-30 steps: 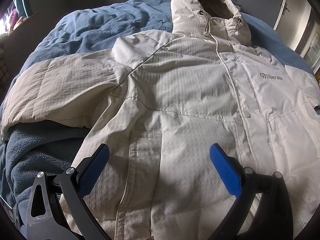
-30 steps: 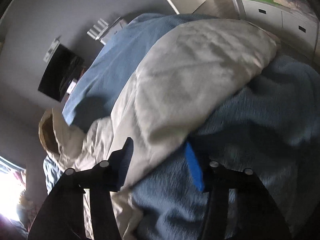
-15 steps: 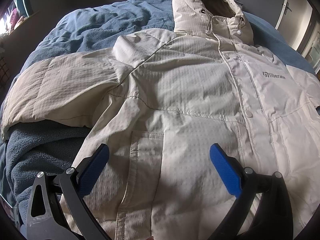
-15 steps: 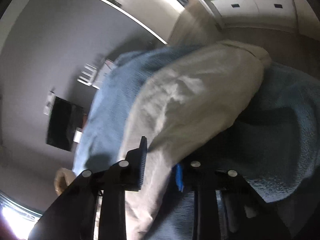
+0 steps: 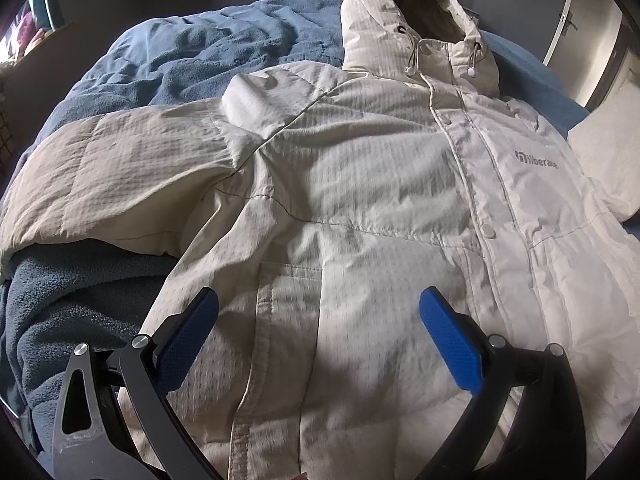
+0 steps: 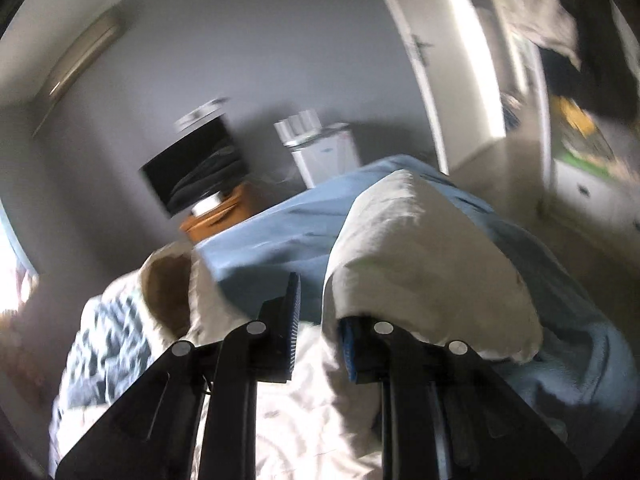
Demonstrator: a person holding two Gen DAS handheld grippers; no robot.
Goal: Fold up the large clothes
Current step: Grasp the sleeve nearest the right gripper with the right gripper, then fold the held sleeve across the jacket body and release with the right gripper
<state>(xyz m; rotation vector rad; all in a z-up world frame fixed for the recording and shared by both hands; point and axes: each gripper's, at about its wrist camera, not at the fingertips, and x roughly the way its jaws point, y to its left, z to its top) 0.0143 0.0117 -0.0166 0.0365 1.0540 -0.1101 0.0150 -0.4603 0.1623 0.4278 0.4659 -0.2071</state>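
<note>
The blue blanket (image 5: 192, 60) carries the cream hooded jacket (image 5: 360, 200), spread front-up for folding. The right gripper (image 6: 318, 328), its jaws just closed, clamps the jacket's sleeve (image 6: 420, 264) and lifts it, likely to swing inward. The left gripper (image 5: 318, 324) hovers gaping above the pocket, empty.

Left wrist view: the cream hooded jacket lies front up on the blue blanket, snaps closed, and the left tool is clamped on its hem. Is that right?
Not quite. The left wrist view shows the left tool open, its blue pads spread wide above the jacket, gripping nothing. The rest holds: the jacket lies front up on the blue blanket with its snaps closed.
</note>
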